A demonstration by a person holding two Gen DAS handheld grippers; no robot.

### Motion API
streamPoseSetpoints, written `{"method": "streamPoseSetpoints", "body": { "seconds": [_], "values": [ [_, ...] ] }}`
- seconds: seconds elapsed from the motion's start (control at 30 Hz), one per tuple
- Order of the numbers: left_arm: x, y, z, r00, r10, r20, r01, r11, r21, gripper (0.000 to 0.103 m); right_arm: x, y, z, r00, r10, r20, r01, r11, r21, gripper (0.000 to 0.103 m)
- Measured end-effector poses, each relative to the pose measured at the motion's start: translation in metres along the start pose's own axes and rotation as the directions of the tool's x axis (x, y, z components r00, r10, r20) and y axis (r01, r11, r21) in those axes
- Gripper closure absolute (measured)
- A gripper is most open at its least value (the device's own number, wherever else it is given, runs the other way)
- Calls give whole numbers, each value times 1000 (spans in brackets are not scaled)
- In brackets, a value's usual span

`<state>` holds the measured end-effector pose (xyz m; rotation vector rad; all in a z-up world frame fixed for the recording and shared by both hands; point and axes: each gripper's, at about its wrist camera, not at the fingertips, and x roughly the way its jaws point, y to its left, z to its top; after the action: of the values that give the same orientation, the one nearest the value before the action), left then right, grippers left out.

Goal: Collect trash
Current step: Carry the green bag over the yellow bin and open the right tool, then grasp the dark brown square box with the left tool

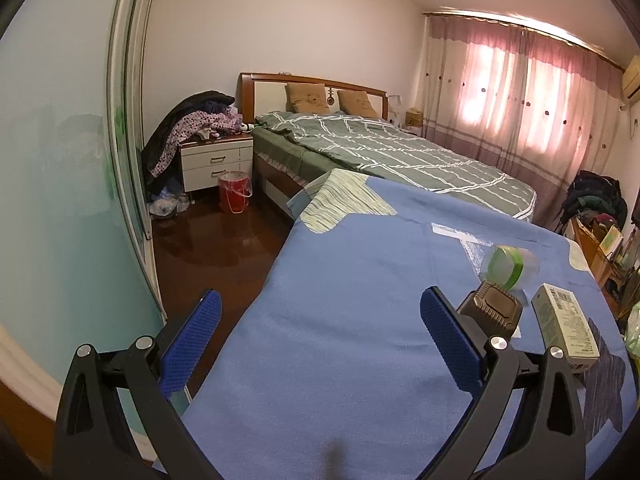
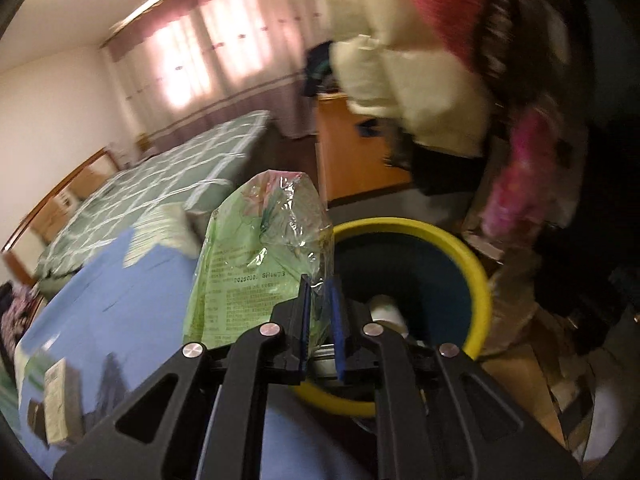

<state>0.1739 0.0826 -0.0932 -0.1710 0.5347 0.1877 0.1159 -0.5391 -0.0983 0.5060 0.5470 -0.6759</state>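
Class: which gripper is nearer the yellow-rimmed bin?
Right. The right gripper, gripping a green plastic wrapper, is beside the yellow-rimmed bin; the left gripper is over the blue cloth.

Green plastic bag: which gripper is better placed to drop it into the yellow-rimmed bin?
Right. The right gripper already pinches the green plastic bag beside the yellow-rimmed bin. The left gripper is open and empty over the blue blanket.

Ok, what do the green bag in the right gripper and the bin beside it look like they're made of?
Green bag: thin glossy plastic film, judging by the crinkles, the glare and the clear top. The right gripper pinches its edge.
Bin: probably hard plastic, with a smooth, even yellow rim and a dark inside wall.
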Motion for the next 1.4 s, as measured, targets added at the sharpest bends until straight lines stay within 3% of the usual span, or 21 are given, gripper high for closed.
{"method": "streamPoseSetpoints", "body": {
  "seconds": [0.03,0.1,0.2,0.43,0.53,0.67,0.77,0.93,1.17,1.4],
  "values": [
    [0,0,0,1000,0,0,0,1000,1,5,2,-5,-1,1000,-15,1,15,1000,15,90],
    [0,0,0,1000,1,-2,-1,1000,1,5,3,-12,-1,999,-33,7,33,998,46,76],
    [0,0,0,1000,2,-4,-2,1000,5,5,1,-13,-4,999,-45,21,44,997,58,67],
    [0,-5,0,1000,4,-2,-4,1000,26,5,-6,18,-15,1000,-10,19,11,999,-48,60],
    [-1,-9,-1,1000,4,1,-4,999,50,5,-17,37,-20,997,-35,76,45,991,-129,56],
    [1,-27,-3,1000,-12,-16,14,991,134,5,-29,60,-29,989,-43,145,77,967,-241,30],
    [4,-47,-6,998,-41,-45,50,976,214,5,-29,65,-30,988,-48,148,87,960,-268,6],
    [10,-88,-10,980,-149,-131,182,935,305,5,-24,63,-28,991,-69,119,97,964,-248,6],
    [39,-137,-5,942,-209,-261,297,883,364,5,-26,64,-30,992,-46,117,76,960,-270,6],
    [80,-151,-2,916,-205,-345,323,887,330,5,-19,51,-26,998,-8,63,21,979,-202,6]
  ]
}}
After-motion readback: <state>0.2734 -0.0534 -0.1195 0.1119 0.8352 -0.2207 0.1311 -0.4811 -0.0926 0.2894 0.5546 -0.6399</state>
